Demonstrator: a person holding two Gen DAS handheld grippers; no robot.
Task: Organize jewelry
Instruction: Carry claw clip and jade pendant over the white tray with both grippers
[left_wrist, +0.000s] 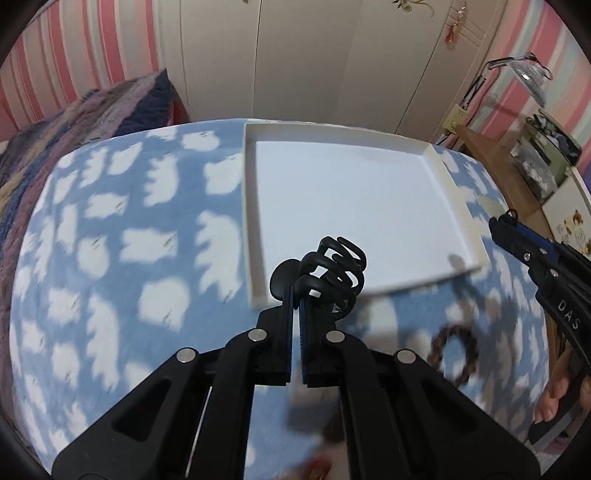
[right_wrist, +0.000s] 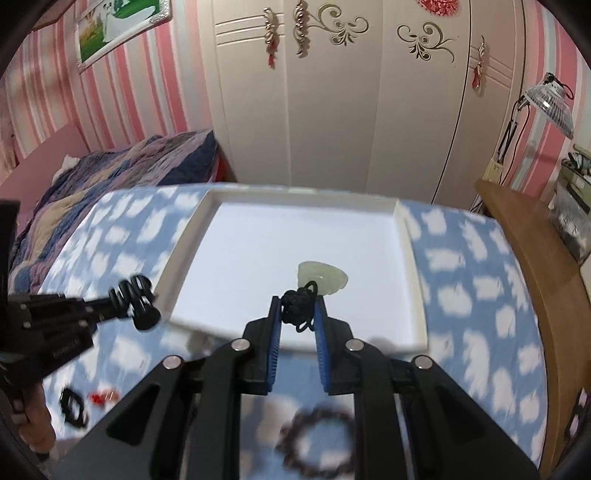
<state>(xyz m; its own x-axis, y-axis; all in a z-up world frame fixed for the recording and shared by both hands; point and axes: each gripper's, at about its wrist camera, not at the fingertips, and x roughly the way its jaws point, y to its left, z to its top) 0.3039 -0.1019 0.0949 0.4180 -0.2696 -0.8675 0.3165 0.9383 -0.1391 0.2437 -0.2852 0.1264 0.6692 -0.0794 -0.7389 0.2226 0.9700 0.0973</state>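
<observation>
Both claws carry pieces toward the white tray (right_wrist: 410, 258): left claw (left_wrist: 295, 295) pinches a black hair clip (left_wrist: 332, 273), right claw (right_wrist: 298, 310) grips a jade pendant's (right_wrist: 325, 277) knotted cord (right_wrist: 297, 308).

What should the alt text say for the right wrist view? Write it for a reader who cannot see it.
The right gripper clamps the black knotted cord of a pale green pendant, held over a white tray on a blue cloud-print cloth. At left, the left gripper holds a black claw hair clip; a blurred beaded bracelet lies below.

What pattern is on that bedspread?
Blue bedspread with white cloud-like patches; clearest in the left wrist view.
</observation>
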